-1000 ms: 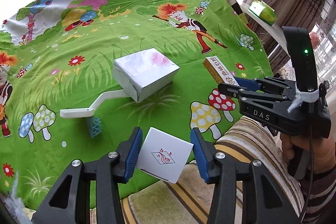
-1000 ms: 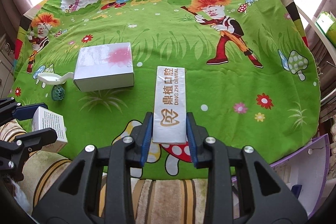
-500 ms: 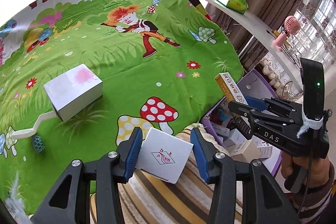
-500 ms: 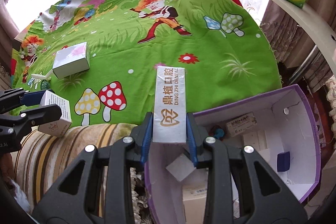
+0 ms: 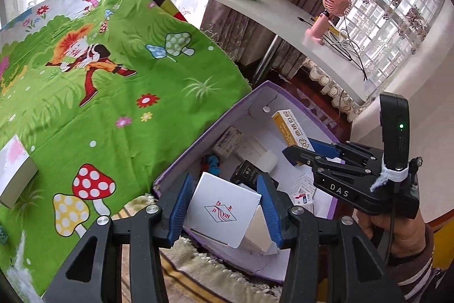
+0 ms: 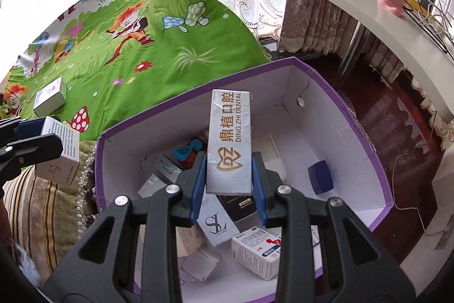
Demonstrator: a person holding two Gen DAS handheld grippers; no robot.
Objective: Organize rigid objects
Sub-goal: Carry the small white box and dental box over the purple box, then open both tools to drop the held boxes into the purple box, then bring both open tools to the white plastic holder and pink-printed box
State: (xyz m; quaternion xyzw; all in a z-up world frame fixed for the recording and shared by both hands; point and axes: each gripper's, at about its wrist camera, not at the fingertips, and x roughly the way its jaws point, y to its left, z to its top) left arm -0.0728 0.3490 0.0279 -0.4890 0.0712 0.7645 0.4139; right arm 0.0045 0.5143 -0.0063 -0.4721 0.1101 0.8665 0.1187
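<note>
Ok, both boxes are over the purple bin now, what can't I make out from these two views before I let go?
- Bin floor under the long dental box: right wrist view, hidden by the box and right gripper.
- Near corner of the purple bin: left wrist view, covered by the white square box and left gripper.
- Print on the small cartons inside: mostly too small.
- White box on the green cloth: left wrist view, cut off by the edge.

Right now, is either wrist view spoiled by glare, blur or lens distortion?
Left wrist view: window top left blown out, white shelf bowed by the fisheye, JI XIN box sharp. Right wrist view: the same glare top left, dental box lettering crisp, purple bin walls curved.
</note>
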